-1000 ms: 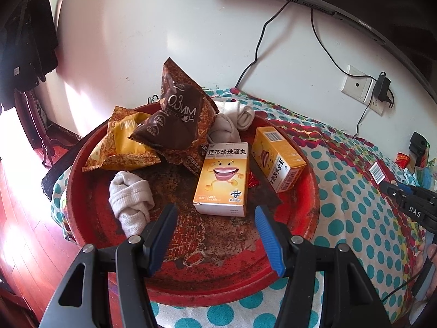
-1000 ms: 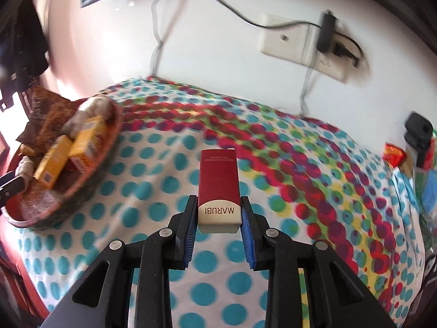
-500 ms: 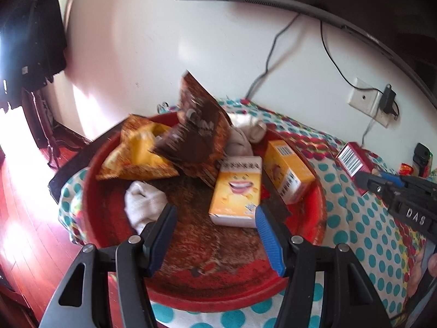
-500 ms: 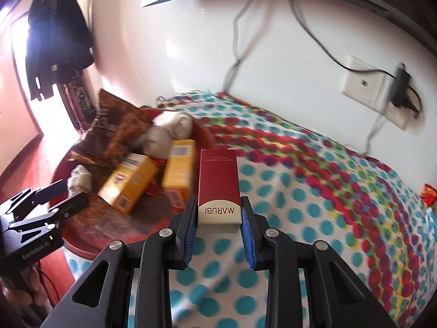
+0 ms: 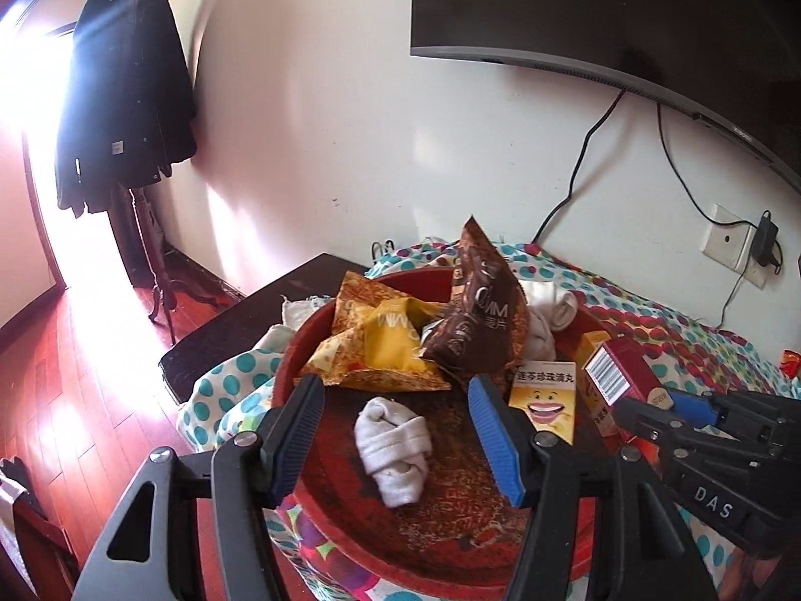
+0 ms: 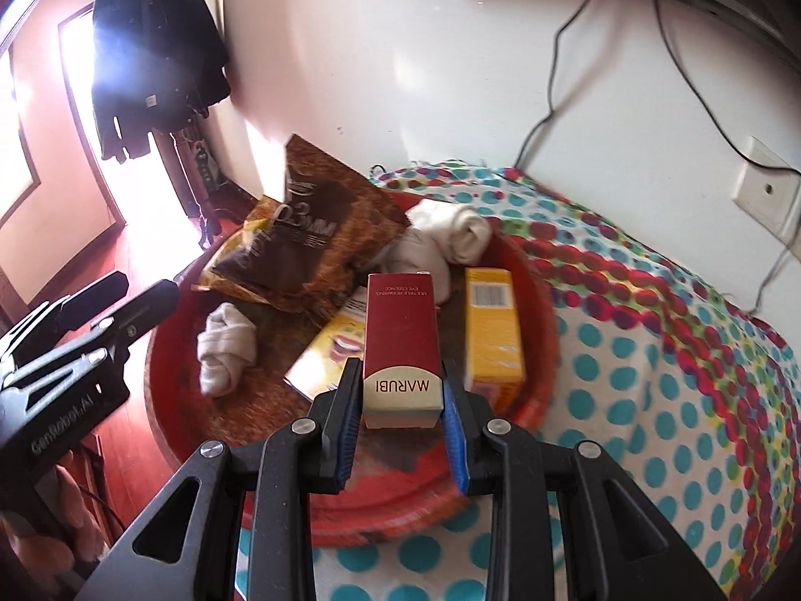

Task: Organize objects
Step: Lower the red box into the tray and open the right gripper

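Observation:
My right gripper (image 6: 400,375) is shut on a red MARUBI box (image 6: 400,330) and holds it upright above the red round tray (image 6: 400,496). The left wrist view shows the same box (image 5: 618,370) at the tray's right side. In the tray (image 5: 440,521) lie a rolled white sock (image 5: 393,443), a yellow box with a smiling face (image 5: 543,400), a second yellow box (image 6: 493,330), a brown snack bag (image 5: 475,320) and a yellow snack bag (image 5: 385,345). My left gripper (image 5: 395,390) hovers over the tray's near left; its jaws are opening and grip nothing.
More white socks (image 6: 445,235) lie at the tray's back. A polka-dot cloth (image 6: 651,375) covers the table to the right. A wall socket (image 6: 763,190) with cables and a screen (image 5: 601,10) are on the wall. A dark coat (image 5: 125,100) hangs at the left.
My right gripper has carried the red box leftward from over the dotted cloth to over the tray. My left gripper has drawn back, risen and swung left, with its jaws a little wider.

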`<action>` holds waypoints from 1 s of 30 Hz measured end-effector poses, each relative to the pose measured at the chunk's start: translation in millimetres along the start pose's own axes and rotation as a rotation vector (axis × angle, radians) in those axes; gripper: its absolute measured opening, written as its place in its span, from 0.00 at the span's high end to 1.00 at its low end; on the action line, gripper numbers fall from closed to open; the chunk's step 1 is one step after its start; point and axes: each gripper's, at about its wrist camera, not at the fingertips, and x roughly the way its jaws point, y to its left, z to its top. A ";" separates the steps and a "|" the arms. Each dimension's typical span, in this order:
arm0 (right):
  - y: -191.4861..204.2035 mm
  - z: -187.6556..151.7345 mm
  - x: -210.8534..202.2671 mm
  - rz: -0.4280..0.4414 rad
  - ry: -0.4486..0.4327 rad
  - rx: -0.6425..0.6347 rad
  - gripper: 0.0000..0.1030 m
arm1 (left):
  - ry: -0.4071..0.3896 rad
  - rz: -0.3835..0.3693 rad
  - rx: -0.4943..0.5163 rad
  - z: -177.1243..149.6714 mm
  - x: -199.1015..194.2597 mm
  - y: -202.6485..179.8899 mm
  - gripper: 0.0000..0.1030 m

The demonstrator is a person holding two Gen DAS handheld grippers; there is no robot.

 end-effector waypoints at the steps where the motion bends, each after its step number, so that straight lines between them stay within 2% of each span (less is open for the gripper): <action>1: 2.6 1.9 2.9 0.001 0.001 -0.002 0.73 | 0.007 0.004 -0.001 -0.1 1.3 0.6 0.38; 3: 5.8 5.6 10.3 0.001 0.006 -0.008 0.73 | 0.021 0.005 -0.001 -0.8 4.8 2.3 0.37; 7: 10.2 10.9 25.1 -0.006 0.023 -0.009 0.73 | 0.079 -0.048 -0.042 -1.5 16.2 9.4 0.37; 19: 17.4 23.4 53.7 -0.037 0.051 -0.023 0.73 | 0.123 -0.012 -0.104 -3.5 31.4 29.8 0.37; 26: 20.1 24.3 55.7 -0.033 0.068 -0.046 0.71 | 0.123 -0.018 -0.072 -4.7 31.3 22.7 0.37; 30: 24.0 13.6 36.1 -0.057 0.054 -0.093 0.49 | 0.131 -0.010 -0.058 -5.6 32.7 20.0 0.37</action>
